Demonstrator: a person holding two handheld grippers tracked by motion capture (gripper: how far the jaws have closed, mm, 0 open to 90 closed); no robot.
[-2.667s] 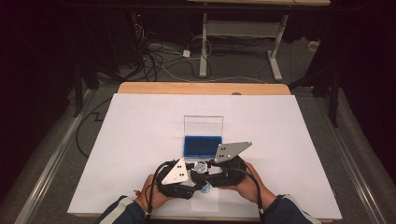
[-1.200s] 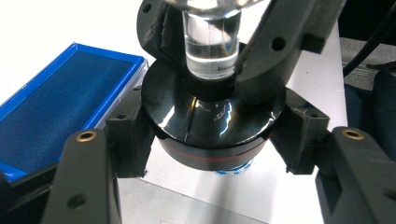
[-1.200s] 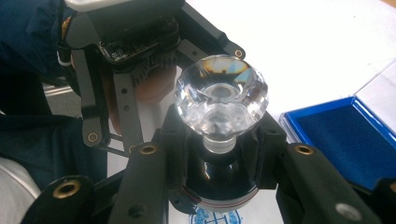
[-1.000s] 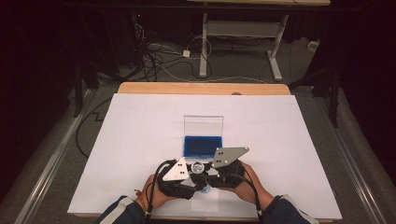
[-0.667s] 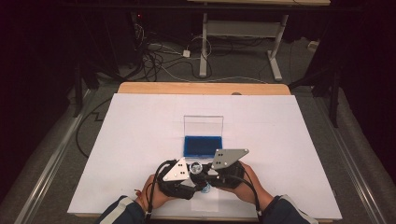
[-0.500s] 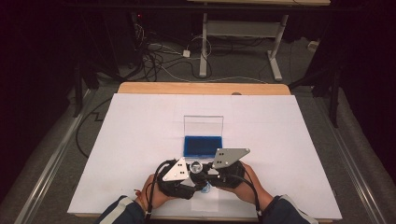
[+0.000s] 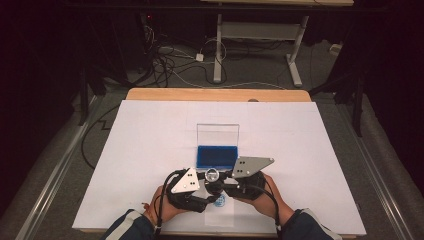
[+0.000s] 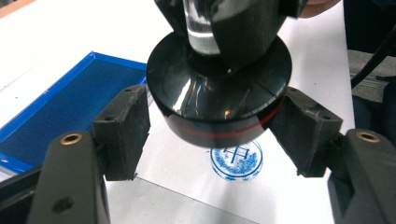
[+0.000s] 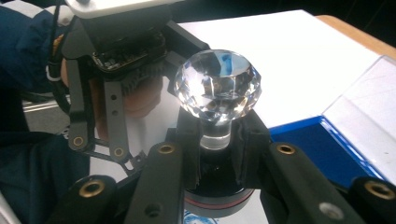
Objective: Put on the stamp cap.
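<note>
**Two grippers around a crystal-topped stamp above a blue print**

A person sits at the near edge of a table (image 7: pixel 150 130) covered in white, a gripper in each hand, the two meeting in the middle.

At the left, the left gripper (image 8: pixel 212 121) has its jaws spread to either side of the stamp (image 8: pixel 219 88). In the left gripper view the two dark rubber pads (image 8: pixel 123 130) stand beside the stamp's wide base; whether they touch it, the pictures do not settle. The base is a glossy black disc, round and smooth, ringed by a thin red line near its bottom edge. It hangs above the paper (image 8: pixel 187 172), clear of it. Directly beneath lies a round blue print (image 8: pixel 236 161), a ring of fine marks around a central figure, on a white sheet.

In the middle, the stamp's handle is a clear stem topped by a faceted, diamond-shaped crystal knob (image 9: pixel 217 86) that catches light.

At the right, the right gripper (image 9: pixel 217 154) pinches the stamp's narrow neck just under the knob, its black jaws closed against it on both sides.

Just beyond the stamp sits an ink pad (image 7: pixel 216 156), a flat rectangular tray of deep blue with a bright blue rim, its clear lid (image 7: pixel 217 134) standing open behind it.
</note>
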